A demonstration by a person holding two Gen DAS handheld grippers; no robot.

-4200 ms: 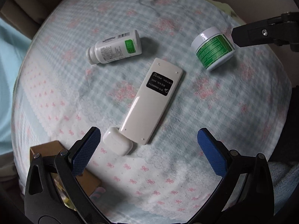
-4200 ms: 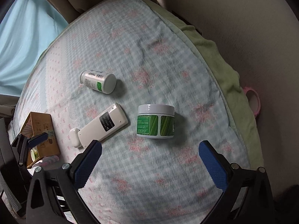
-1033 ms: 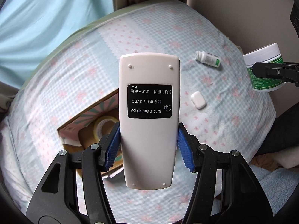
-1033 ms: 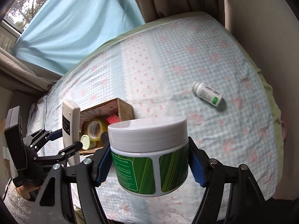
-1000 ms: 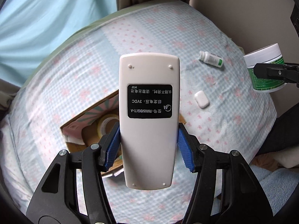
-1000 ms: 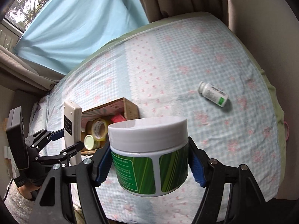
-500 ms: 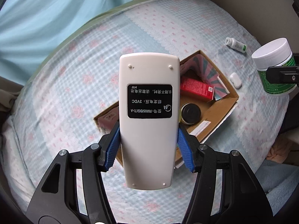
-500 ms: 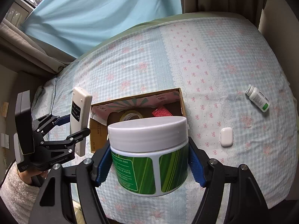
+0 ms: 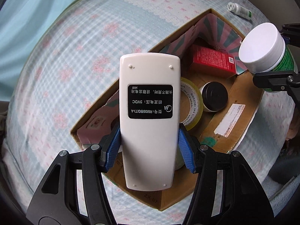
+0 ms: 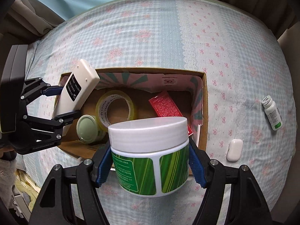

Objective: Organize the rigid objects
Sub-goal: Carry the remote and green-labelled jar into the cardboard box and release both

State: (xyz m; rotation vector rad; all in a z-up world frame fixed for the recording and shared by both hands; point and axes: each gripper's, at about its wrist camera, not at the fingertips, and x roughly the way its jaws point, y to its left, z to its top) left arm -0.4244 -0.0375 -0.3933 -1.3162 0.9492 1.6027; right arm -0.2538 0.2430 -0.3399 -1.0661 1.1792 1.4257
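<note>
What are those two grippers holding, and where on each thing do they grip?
Left gripper: white remote, by its long sides near one end. Right gripper: green-labelled jar, by its sides below the lid.

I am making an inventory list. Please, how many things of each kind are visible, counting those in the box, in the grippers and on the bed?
Jars: 3, green-label jar, green-lid jar, black-lid jar
Remote control: 1
Tape roll: 1
Red carton: 1
Pill bottle: 1
Earbud case: 1
Cardboard box: 1
Total: 9
</note>
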